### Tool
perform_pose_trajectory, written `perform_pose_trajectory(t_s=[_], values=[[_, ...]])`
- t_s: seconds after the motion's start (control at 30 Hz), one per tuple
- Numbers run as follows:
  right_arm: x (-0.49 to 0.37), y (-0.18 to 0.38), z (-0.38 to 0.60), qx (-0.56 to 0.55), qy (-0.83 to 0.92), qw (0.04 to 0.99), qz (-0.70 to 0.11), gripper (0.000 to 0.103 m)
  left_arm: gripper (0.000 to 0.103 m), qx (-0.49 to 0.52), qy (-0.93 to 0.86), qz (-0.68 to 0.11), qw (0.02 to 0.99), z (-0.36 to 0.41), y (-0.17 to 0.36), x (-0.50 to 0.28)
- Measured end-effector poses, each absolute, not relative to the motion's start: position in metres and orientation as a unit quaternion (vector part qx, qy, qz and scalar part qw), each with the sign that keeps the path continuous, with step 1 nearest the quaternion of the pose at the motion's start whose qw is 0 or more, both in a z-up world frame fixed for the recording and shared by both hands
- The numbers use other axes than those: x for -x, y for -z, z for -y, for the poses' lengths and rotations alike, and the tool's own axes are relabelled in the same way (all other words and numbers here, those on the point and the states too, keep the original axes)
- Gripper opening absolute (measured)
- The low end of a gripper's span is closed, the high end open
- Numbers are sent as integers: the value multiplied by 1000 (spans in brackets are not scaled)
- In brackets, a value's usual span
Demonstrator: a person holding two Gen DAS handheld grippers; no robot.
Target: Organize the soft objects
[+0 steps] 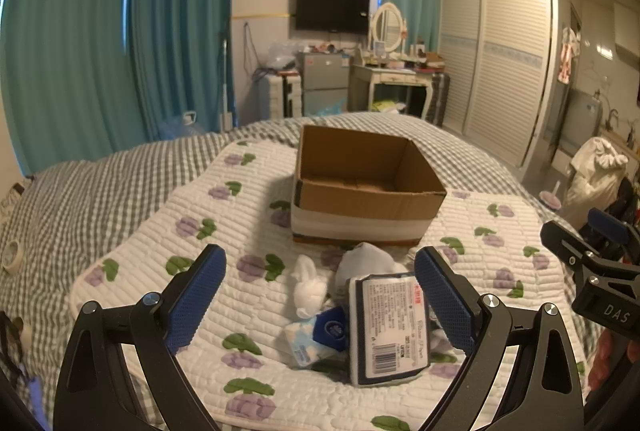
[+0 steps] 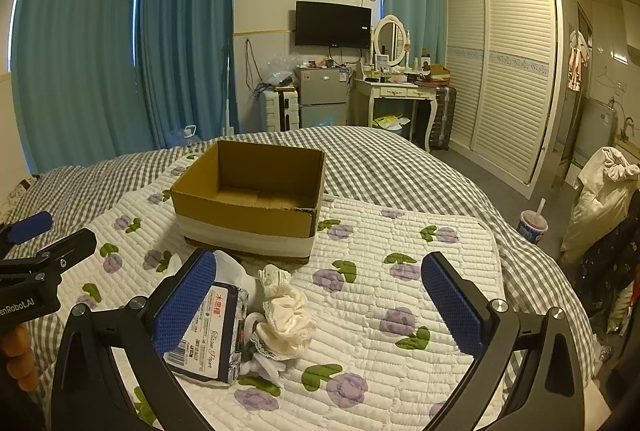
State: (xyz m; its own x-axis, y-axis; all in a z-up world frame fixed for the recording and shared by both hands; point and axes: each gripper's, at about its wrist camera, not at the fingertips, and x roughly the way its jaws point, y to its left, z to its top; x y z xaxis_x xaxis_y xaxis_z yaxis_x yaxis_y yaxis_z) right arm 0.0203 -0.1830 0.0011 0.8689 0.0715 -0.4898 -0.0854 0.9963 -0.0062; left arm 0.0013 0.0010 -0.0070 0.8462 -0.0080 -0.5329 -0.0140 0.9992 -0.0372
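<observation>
An empty cardboard box [image 1: 366,187] stands on a white quilted mat with purple flowers [image 1: 160,231]; the right wrist view shows the box too [image 2: 248,187]. Before it lies a small heap: a tissue pack [image 1: 388,327] [image 2: 208,335], a small blue-and-white packet [image 1: 316,335], white socks [image 1: 308,287] and a cream frilly scrunchie [image 2: 286,315]. My left gripper [image 1: 320,307] is open above the heap, with the tissue pack between its fingers. My right gripper [image 2: 320,307] is open, with the scrunchie between its fingers. Each gripper shows at the edge of the other's view.
The mat lies on a grey checked bedspread [image 2: 400,167]. A tape roll [image 1: 12,255] sits on the bed at far left. A drink cup with a straw [image 2: 532,225] stands off the bed's right side. A wardrobe [image 2: 508,71], a dresser and a fridge stand behind.
</observation>
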Motion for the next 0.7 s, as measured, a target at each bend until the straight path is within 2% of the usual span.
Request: perform_pose_trajectory(t_s=[0.7], values=[[-21,-3,183,15,-42,967,-252,103,97,20,-2,-279,960,0,6,1]])
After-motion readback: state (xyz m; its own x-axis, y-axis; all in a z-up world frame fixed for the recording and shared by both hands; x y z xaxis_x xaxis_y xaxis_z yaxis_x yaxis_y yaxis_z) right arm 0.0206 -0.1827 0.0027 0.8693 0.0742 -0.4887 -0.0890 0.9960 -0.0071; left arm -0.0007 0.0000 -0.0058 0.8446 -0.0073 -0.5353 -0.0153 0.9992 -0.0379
